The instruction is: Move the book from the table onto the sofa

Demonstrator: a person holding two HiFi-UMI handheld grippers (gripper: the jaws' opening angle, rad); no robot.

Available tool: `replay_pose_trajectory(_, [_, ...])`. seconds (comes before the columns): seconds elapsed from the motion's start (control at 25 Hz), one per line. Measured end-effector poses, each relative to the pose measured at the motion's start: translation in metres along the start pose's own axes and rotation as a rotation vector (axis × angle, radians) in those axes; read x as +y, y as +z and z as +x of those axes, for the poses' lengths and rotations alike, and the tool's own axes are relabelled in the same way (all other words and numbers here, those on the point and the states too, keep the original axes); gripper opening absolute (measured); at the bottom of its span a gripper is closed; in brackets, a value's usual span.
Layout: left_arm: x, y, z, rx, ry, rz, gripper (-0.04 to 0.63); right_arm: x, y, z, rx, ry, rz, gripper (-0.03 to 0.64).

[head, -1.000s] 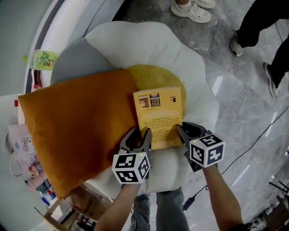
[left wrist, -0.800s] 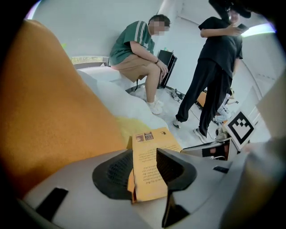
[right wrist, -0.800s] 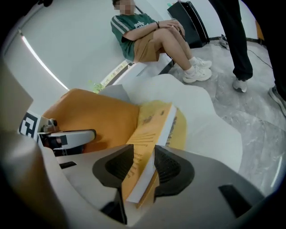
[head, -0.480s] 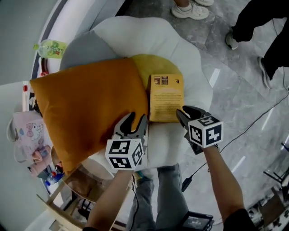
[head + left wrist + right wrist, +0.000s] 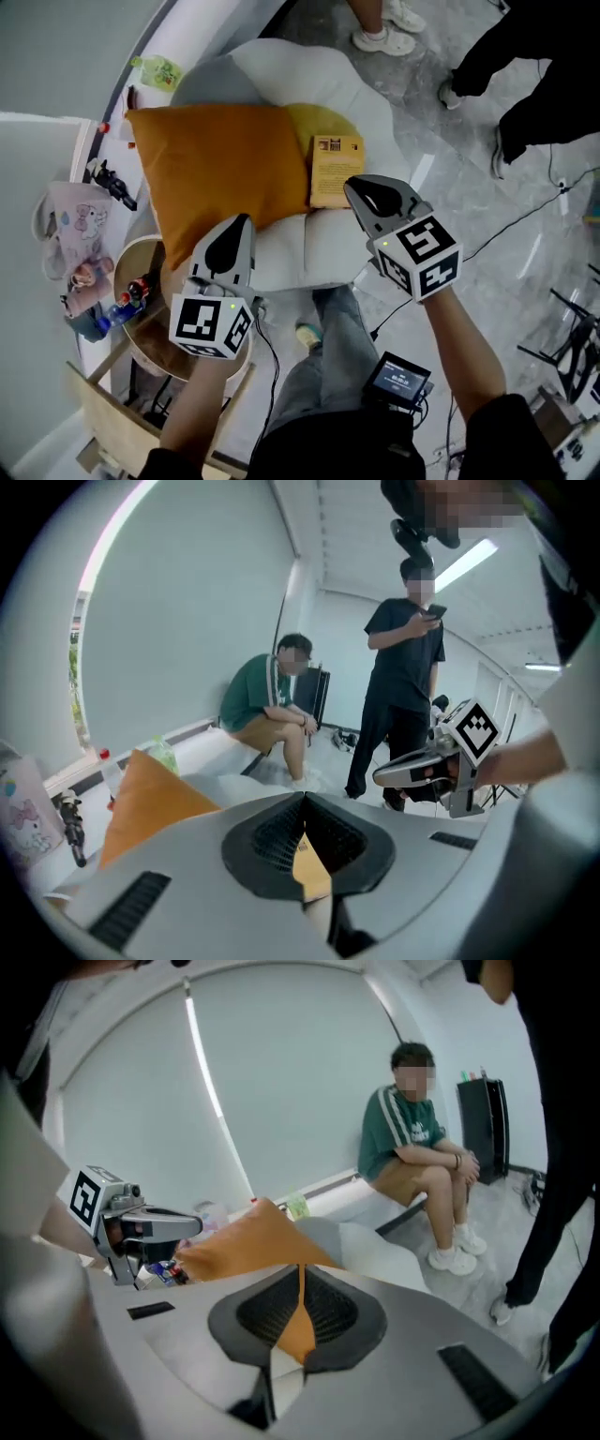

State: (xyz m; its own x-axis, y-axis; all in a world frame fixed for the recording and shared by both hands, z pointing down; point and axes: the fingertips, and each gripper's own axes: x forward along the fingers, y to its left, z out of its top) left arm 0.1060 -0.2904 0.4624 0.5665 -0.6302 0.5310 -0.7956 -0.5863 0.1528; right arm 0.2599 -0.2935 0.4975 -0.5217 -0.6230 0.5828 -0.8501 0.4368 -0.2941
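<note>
the book (image 5: 336, 171) lay flat on the sofa (image 5: 375, 103), on its yellow centre cushion (image 5: 314, 122), just beside the right edge of the big orange cushion (image 5: 220, 169). neither of your grippers had hold of it. your left gripper (image 5: 240, 222) pointed at the sofa's near edge below the orange cushion; its jaws had just closed and met at the tips with nothing between them. your right gripper (image 5: 357, 186) sat in the head view just by the book's near right corner; its jaws had also just been closing and stood together at the tips, empty, the orange cushion showing only behind them. each gripper's marker cube faced up at you, the left one (image 5: 208, 326) over a round wooden table (image 5: 141, 323) with small bottles on it. a person in a green shirt (image 5: 412, 1143) sat beyond the sofa, and another in black (image 5: 398, 686) stood nearby
</note>
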Motion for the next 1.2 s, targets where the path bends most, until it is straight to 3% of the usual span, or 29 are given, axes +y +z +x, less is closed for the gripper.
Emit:
replay_pose_trajectory(0.16, [-0.01,0.056,-0.116,-0.132,0.057,-0.023,0.012,0.089,0.07,-0.07,-0.116,0.044,-0.117,0.028])
replay_pose_trajectory(0.32, [-0.017,0.087,-0.25,-0.268,0.142,-0.016,0.012,0.184,0.117,-0.135,-0.204,0.081,-0.205,0.028])
replay_pose_trajectory(0.64, [-0.039,0.06,-0.467,-0.442,0.295,0.003,0.012,0.334,0.112,-0.254,-0.337,0.086,-0.266,0.028])
replay_pose_trajectory(0.88, [-0.055,0.019,-0.558,-0.497,0.342,-0.005,0.012,0.399,0.08,-0.306,-0.361,0.105,-0.257,0.028])
replay_pose_trajectory(1.2, [-0.081,-0.004,-0.593,-0.521,0.314,-0.007,0.012,0.437,0.06,-0.341,-0.404,0.088,-0.281,0.028])
